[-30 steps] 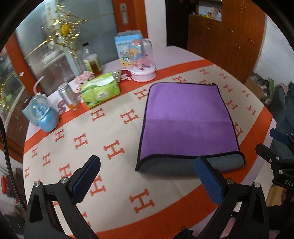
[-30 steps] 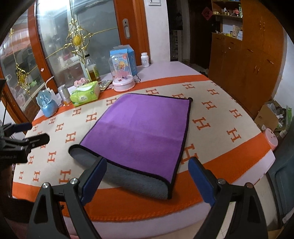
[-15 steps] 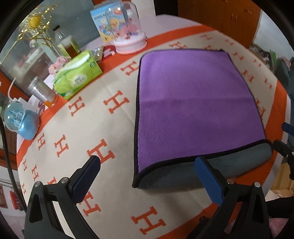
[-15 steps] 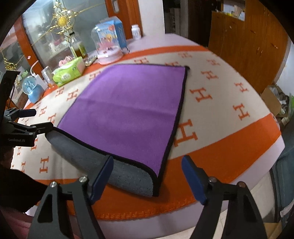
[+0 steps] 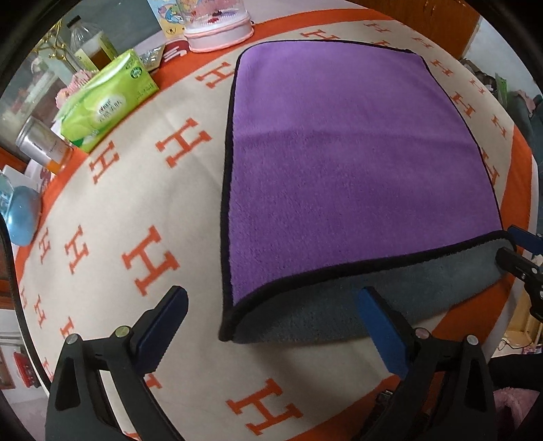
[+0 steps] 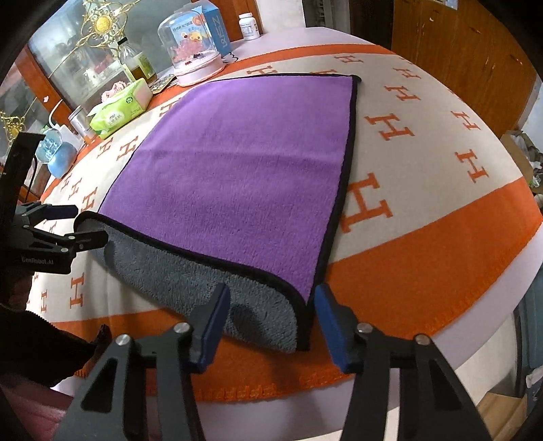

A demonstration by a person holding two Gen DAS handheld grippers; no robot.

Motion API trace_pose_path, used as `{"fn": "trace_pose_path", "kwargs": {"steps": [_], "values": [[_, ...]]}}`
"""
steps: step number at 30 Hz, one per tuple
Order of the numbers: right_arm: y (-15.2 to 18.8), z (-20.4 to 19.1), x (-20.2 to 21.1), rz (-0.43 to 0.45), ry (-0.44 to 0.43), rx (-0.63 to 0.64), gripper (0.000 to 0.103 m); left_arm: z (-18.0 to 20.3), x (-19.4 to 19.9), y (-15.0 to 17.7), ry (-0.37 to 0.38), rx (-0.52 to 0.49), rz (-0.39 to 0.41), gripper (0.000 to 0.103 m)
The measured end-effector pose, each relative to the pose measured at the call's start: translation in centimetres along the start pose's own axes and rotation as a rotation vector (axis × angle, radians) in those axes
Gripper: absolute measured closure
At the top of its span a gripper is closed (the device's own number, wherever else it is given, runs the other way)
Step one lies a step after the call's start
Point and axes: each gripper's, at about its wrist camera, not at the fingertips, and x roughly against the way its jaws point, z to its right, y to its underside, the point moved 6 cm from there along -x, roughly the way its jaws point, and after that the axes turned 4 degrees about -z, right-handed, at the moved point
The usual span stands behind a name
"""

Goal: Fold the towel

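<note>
Orange-bordered cream tablecloth [image 5: 190, 203] carries a purple, grey-backed towel [image 5: 356, 163]. Both the left gripper [image 5: 271, 325] and right gripper [image 6: 271, 325] gape at its near corners. Only the right wrist view shows a white pill bottle [image 6: 249, 26].

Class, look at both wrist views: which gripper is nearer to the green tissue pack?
Left. The left gripper is at the towel's near corner on the tissue pack's side; the right gripper is at the opposite near corner, with the towel between.

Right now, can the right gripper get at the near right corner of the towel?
Probably yes. The right gripper is open, and the towel's near right corner lies just ahead between its fingers, with nothing in between. The left gripper is at the opposite corner, out of the way.
</note>
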Motion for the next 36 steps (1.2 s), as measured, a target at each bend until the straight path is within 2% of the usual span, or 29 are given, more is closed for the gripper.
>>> {"fn": "trace_pose_path", "kwargs": {"steps": [5, 10, 14, 17, 18, 22, 28, 36], "values": [[0.1, -0.1, -0.1, -0.011, -0.005, 0.002, 0.066, 0.3, -0.2, 0.4, 0.031, 0.010, -0.010, 0.016], [0.2, -0.1, 0.1, -0.010, -0.006, 0.012, 0.075, 1.3, -0.2, 1.3, 0.062, 0.004, -0.053, 0.037], [0.4, -0.1, 0.2, -0.009, -0.007, 0.015, 0.081, 1.7, -0.1, 1.8, 0.069, 0.005, -0.054, 0.050], [0.5, -0.1, 0.4, -0.004, -0.007, 0.015, 0.085, 1.7, -0.1, 2.1, 0.072, 0.010, -0.052, 0.062], [0.5, -0.2, 0.4, -0.002, -0.007, 0.015, 0.085, 1.6, -0.2, 2.1, 0.071, 0.012, -0.053, 0.069], [0.5, -0.3, 0.6, 0.003, -0.003, 0.023, 0.095, 0.4, 0.3, 1.8, 0.068, 0.018, -0.054, 0.089], [0.4, -0.4, 0.9, 0.012, -0.001, 0.035, 0.098, -0.8, 0.4, 1.6, 0.070, 0.027, -0.047, 0.096], [-0.1, -0.7, 2.0, 0.047, 0.008, 0.058, 0.098, -2.1, 1.5, 0.8, 0.058, 0.051, -0.016, 0.097]]}}
